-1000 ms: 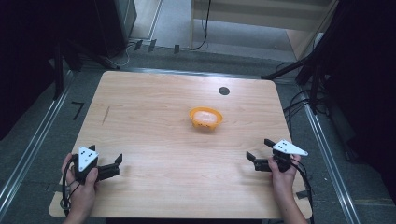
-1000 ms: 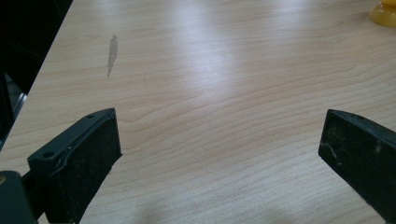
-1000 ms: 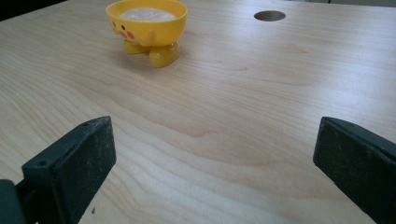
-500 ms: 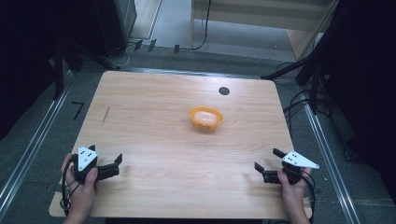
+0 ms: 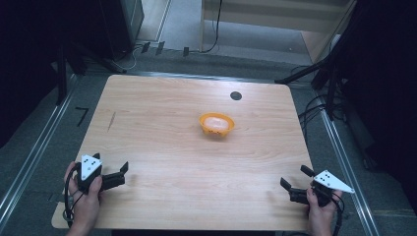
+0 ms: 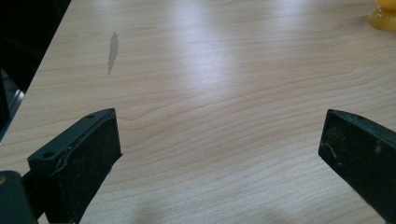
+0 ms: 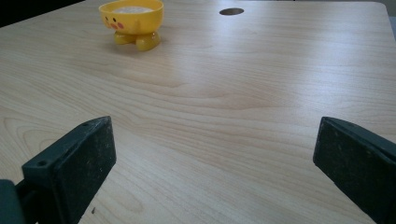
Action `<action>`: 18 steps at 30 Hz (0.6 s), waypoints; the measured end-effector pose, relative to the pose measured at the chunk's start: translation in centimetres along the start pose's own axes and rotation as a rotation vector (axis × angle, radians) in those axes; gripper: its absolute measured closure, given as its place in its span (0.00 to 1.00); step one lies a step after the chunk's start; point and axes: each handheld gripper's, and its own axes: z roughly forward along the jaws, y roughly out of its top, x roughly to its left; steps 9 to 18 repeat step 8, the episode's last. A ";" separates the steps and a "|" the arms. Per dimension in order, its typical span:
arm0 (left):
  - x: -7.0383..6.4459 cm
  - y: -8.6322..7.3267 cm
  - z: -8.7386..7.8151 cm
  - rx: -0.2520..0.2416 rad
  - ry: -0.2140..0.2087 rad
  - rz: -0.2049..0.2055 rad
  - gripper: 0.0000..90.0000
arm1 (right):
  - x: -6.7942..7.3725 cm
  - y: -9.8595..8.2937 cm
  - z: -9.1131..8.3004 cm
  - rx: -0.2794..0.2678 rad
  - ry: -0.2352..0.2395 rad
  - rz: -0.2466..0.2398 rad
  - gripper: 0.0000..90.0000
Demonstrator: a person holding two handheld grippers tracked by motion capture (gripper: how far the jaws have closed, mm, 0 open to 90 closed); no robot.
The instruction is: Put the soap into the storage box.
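Both tools rest wide-jawed and empty at the near edge of the pale wooden table: left gripper by its left corner, right gripper by its right. Between them, farther back, stands the small yellow duck-faced footed bowl, well apart from both. Judging by position, the right should approach level and straddle its rim; the pale contents are unclear.

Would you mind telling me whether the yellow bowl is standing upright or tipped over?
Upright. The yellow bowl stands on its little feet on the table, rim level and opening facing up.
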 end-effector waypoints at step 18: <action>0.1 0.0 0.0 0.005 -0.005 -0.007 0.00 | -0.2 0.0 0.1 -0.008 0.024 0.011 0.00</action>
